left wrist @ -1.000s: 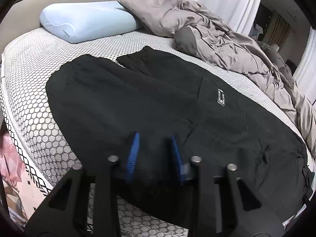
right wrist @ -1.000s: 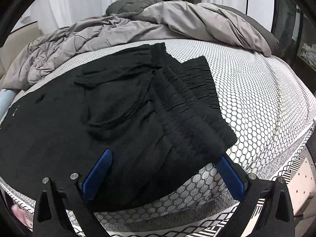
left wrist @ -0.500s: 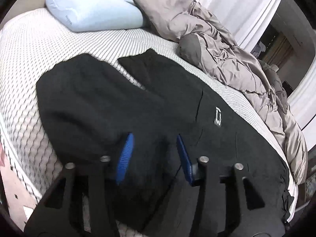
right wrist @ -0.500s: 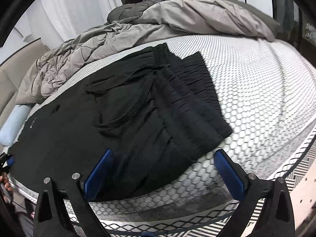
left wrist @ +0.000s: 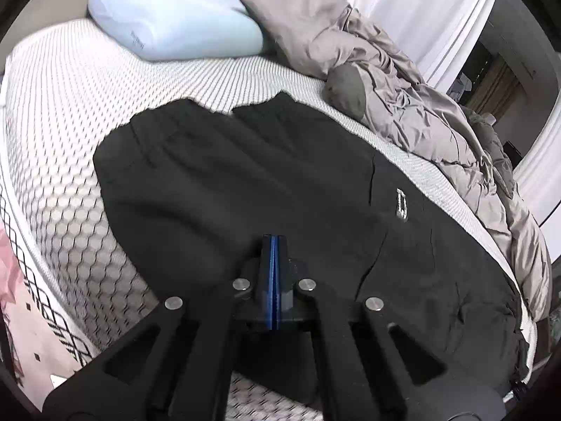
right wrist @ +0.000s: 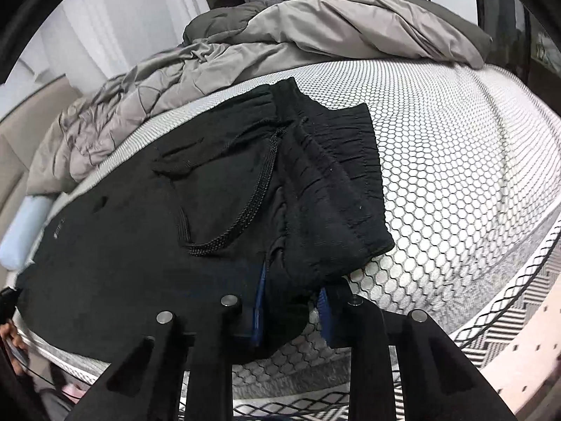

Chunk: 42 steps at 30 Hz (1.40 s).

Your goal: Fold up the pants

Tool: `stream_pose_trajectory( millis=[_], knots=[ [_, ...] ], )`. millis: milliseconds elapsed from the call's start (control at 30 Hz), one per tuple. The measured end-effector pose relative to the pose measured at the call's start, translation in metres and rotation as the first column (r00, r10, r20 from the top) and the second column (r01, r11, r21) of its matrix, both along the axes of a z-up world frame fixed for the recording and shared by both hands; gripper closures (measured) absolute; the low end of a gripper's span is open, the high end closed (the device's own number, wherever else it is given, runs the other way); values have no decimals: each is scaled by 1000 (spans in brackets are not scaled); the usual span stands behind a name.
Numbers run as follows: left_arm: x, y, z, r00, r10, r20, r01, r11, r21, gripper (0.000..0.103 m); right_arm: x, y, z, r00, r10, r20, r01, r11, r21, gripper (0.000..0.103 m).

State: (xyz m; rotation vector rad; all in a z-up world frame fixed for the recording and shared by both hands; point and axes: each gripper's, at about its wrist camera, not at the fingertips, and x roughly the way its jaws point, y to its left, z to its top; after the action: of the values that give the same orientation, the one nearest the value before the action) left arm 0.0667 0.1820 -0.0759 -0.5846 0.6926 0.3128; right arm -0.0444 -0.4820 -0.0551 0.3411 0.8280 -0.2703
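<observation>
Black pants [left wrist: 266, 189] lie spread flat across a bed's honeycomb-patterned mattress cover [left wrist: 63, 161] in the left wrist view, the two leg ends toward the far side and a small white label [left wrist: 401, 204] on the right part of the cloth; the left gripper [left wrist: 274, 245] sits at the near edge of the pants with its blue pads pressed together, and whether any cloth is pinched between them cannot be told; a light blue pillow [left wrist: 175, 28] rests at the far end, just left of a rumpled grey duvet [left wrist: 413, 105] that runs along the right side; white curtains [left wrist: 413, 10] hang beyond. In the right wrist view the gathered waistband [right wrist: 336, 189] of the pants lies near the mattress's near edge, a looped black drawstring [right wrist: 252, 196] on the cloth to its left; the right gripper [right wrist: 291, 301] is closing, its blue pads on either side of a bunched fold of the waist; the duvet [right wrist: 280, 35] is heaped along the far side.
</observation>
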Motion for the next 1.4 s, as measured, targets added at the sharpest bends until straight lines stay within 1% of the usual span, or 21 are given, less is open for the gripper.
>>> stream_pose_trajectory(
  millis=[67, 133, 233, 367, 400, 433, 500, 533, 567, 633, 700, 767, 967, 1000, 1033, 1100, 1167, 1233, 1333, 1367, 1400],
  knots=[
    [-5, 0, -1, 1000, -22, 11, 22, 1000, -3, 103, -2, -4, -3, 1000, -25, -3, 25, 1000, 2, 78],
    [-11, -1, 0, 999, -36, 13, 36, 999, 16, 103, -2, -2, -4, 1000, -31, -2, 31, 999, -7, 76],
    [-25, 9, 0, 999, -24, 24, 24, 1000, 8, 103, -6, -1, -1, 999, -50, 9, 50, 999, 3, 72],
    [-40, 26, -8, 999, -29, 38, 32, 997, -67, 103, -19, -5, 2, 996, -84, 37, 82, 996, 36, 68],
    [-42, 28, -9, 998, -37, 41, 40, 997, -74, 100, -24, -6, 2, 995, -89, 43, 87, 995, 42, 61],
    [-43, 29, -9, 998, -46, 46, 50, 995, -88, 97, -29, -6, 1, 994, -95, 51, 93, 994, 50, 57],
    [-43, 33, -8, 995, -71, 63, 79, 989, -127, 79, -40, -6, -1, 993, -97, 61, 93, 993, 69, 47],
    [-43, 36, -7, 994, -78, 77, 88, 986, -141, 72, -45, -7, -3, 993, -96, 66, 91, 993, 80, 45],
    [-42, 41, -5, 994, -73, 87, 86, 985, -150, 60, -48, -8, -4, 993, -98, 68, 92, 992, 86, 41],
    [-38, 53, -3, 996, -20, 82, 33, 987, -158, 55, -58, -11, -7, 992, -100, 76, 92, 990, 110, 39],
    [-30, 65, -5, 998, 11, 62, 0, 984, -178, 55, -63, -15, -9, 991, -103, 86, 90, 986, 140, 39],
    [-25, 71, -11, 1000, 9, 14, -5, 978, -207, 58, -66, -19, -11, 990, -107, 89, 92, 982, 163, 39],
    [-64, 58, -10, 999, 38, 38, -28, 969, -244, 56, -75, -22, -18, 991, -95, 95, 76, 979, 188, 39],
    [-64, 55, -10, 998, 28, 49, -15, 969, -248, 52, -77, -22, -20, 991, -94, 91, 75, 979, 191, 39],
    [-59, 53, -10, 999, 20, 47, -8, 972, -234, 50, -78, -23, -22, 992, -93, 90, 73, 978, 196, 39],
    [-42, 50, -13, 1000, 2, 5, -1, 979, -202, 48, -78, -25, -26, 992, -92, 92, 71, 975, 213, 39],
    [-31, 51, -18, 1000, 4, -27, -9, 978, -208, 48, -80, -26, -28, 990, -103, 101, 77, 969, 234, 39],
    [-23, 55, -15, 1000, 9, 0, -8, 980, -199, 48, -87, -28, -27, 988, -109, 114, 77, 964, 255, 39],
    [0, 69, -18, 999, 35, -16, -38, 974, -222, 49, -98, -26, -20, 982, -110, 156, 66, 963, 261, 39],
    [10, 73, -17, 999, 48, -25, -53, 972, -228, 56, -100, -27, -18, 980, -108, 167, 60, 962, 266, 39],
    [14, 75, -16, 998, 56, -32, -62, 973, -223, 78, -100, -27, -17, 978, -106, 178, 53, 960, 276, 39]
  ],
)
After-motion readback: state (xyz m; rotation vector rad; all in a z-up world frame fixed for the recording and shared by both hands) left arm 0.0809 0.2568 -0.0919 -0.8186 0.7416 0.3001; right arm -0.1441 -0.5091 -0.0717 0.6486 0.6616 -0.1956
